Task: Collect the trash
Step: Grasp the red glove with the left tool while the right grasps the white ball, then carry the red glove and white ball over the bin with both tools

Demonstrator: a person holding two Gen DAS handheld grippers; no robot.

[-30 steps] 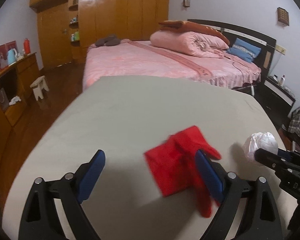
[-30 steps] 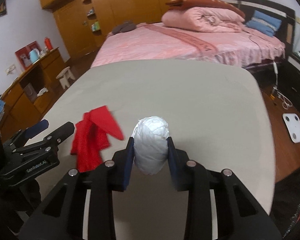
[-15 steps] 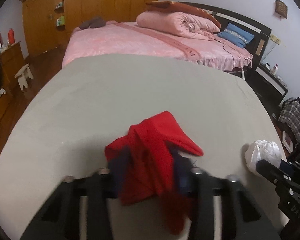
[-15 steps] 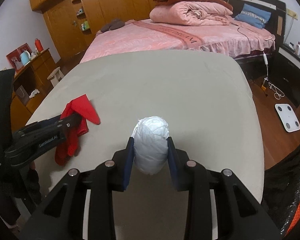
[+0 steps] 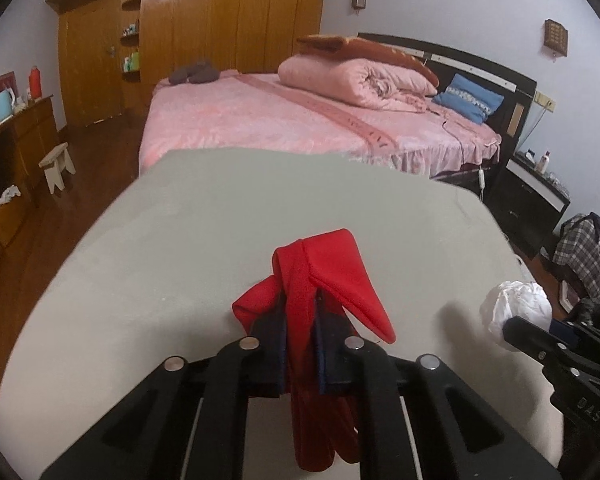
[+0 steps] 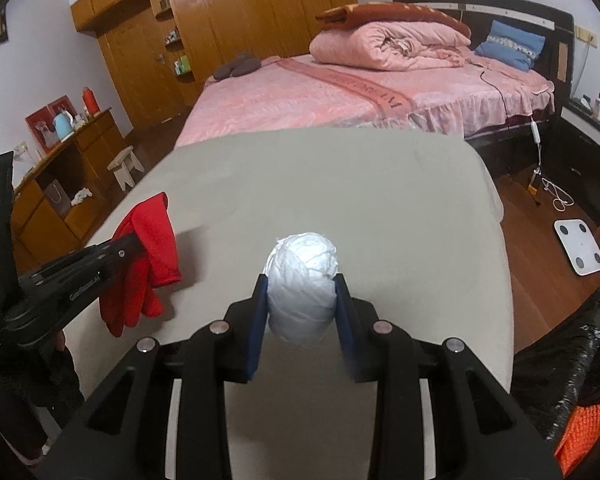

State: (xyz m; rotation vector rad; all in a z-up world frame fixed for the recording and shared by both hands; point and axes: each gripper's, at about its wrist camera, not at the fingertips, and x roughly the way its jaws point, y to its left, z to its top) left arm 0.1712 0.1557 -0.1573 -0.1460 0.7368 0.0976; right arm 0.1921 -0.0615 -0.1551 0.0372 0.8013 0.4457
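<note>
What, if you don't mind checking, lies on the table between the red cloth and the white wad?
Nothing: in the right wrist view only bare grey table separates the red cloth from the white wad.

Cloth (image 5: pixel 300 280): between the left gripper's (image 5: pixel 300 344) fingers, hanging above the surface (image 5: pixel 220 220), its near left side.
Wad (image 6: pixel 302 280): between the right gripper's (image 6: pixel 302 304) fingers, right of the cloth.
Bed (image 6: pixel 300 96): behind the surface.
Stool (image 5: pixel 57 164): on the floor, left of the bed.
Scale (image 6: pixel 579 246): on the floor, right of the surface.
</note>
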